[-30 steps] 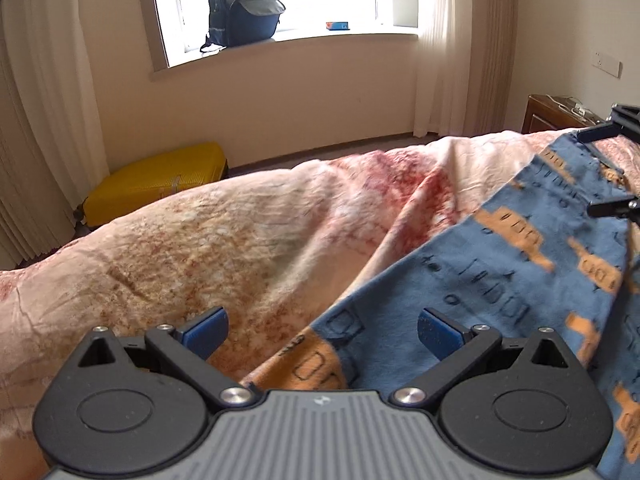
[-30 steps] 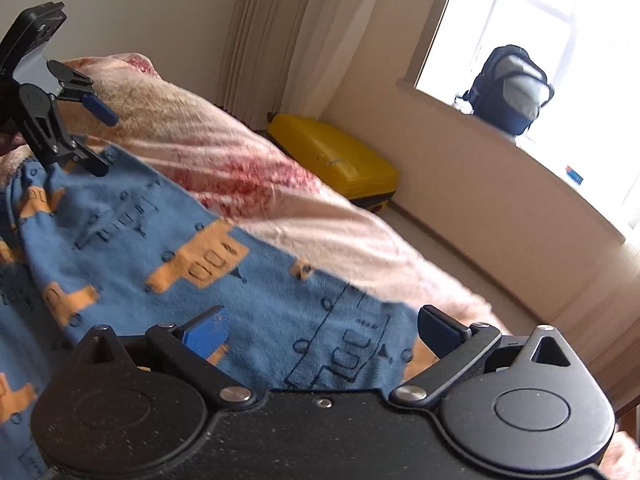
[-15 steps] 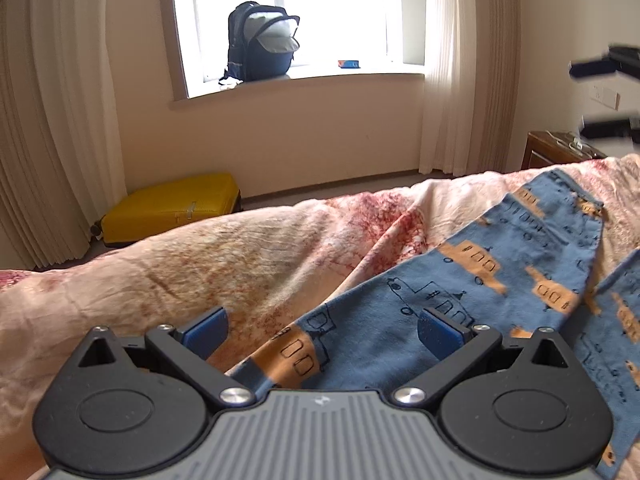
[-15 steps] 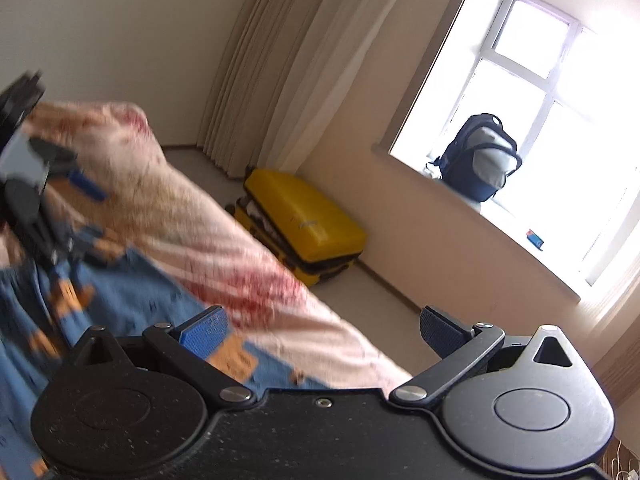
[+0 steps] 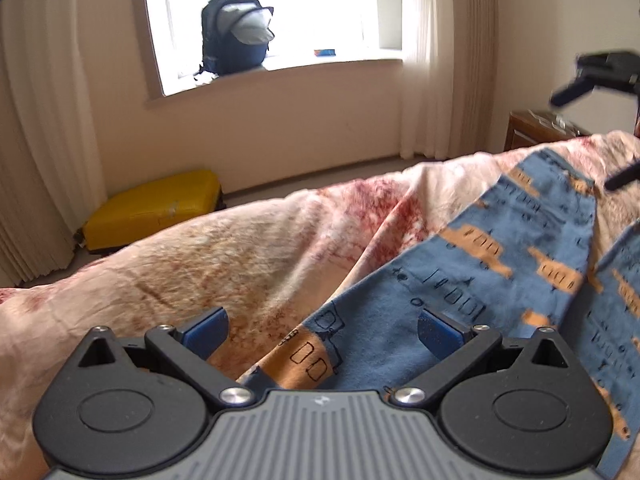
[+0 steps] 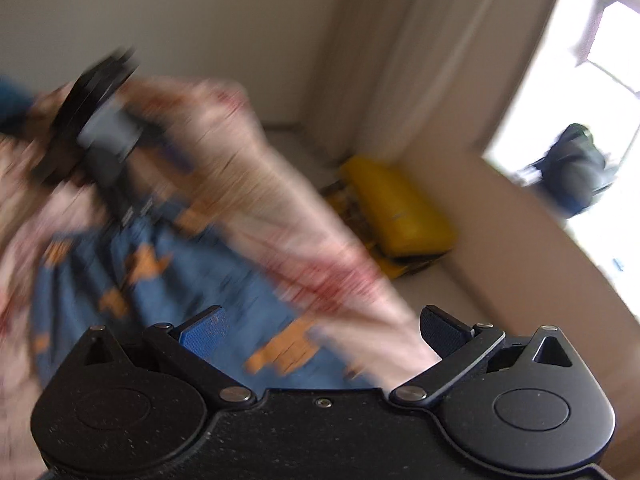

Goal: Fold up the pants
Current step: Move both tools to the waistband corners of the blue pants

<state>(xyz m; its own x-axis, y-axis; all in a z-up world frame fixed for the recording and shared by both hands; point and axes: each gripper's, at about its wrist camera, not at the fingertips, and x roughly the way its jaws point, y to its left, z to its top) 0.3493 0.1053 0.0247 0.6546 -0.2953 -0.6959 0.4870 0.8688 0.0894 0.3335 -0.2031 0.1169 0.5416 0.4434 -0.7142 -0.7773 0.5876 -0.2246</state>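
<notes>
The blue cotton pants printed with orange buses (image 5: 500, 276) lie spread across a pink-and-cream blanket mottled with red (image 5: 200, 264) that covers the bed, one leg running up toward the far right with a second fold of the same fabric lying beside it at the right edge. The left gripper (image 5: 322, 330) hangs just above the near hem of the pants, its blue-padded fingers (image 5: 206, 330) spread wide with nothing between them. The right gripper (image 6: 322, 330) is likewise splayed apart and empty, raised over the blanket's edge; its view is heavily smeared by motion, so finer detail there cannot be told. In the left wrist view its dark fingers show at the upper right, above the far end of the pants. Beyond the bed, a yellow hard-shell suitcase (image 5: 154, 208) lies flat on the floor below the window, and a dark blue backpack (image 5: 236, 38) stands on the sill between cream curtains (image 5: 40, 128).
</notes>
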